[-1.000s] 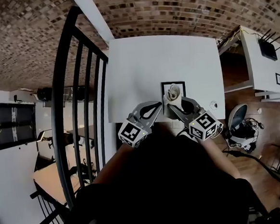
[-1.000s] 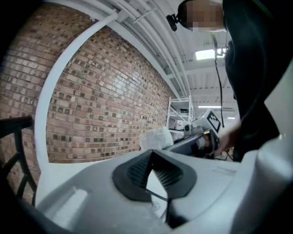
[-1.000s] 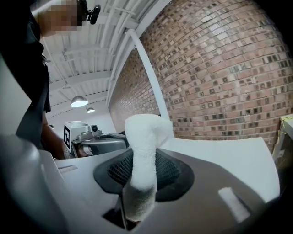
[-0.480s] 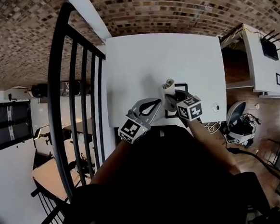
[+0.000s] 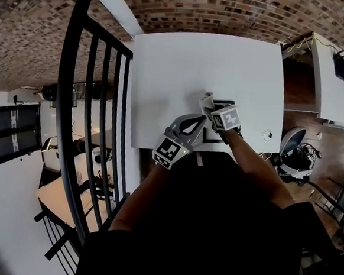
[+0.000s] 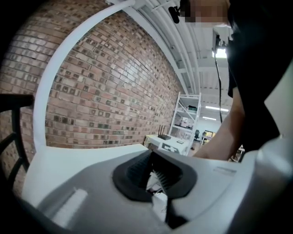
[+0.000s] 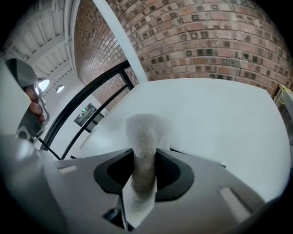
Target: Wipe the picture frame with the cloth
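right tongs (image 5: 211,113), clamped on the cloth (image 5: 207,102), now sit at the upper left of the picture frame (image 5: 208,139) on the white tabletop (image 5: 173,74), further left than a second ago; left tongs (image 5: 200,120) pinched narrow, empty, just beside it

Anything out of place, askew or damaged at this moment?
Nothing stands out. The picture frame lies flat and square on the white table, close to its near edge, and the right tool grips the cloth.

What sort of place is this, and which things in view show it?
Probably an indoor workshop or lab-style office: a brick wall, a white table beside a black railing, and metal storage shelves.
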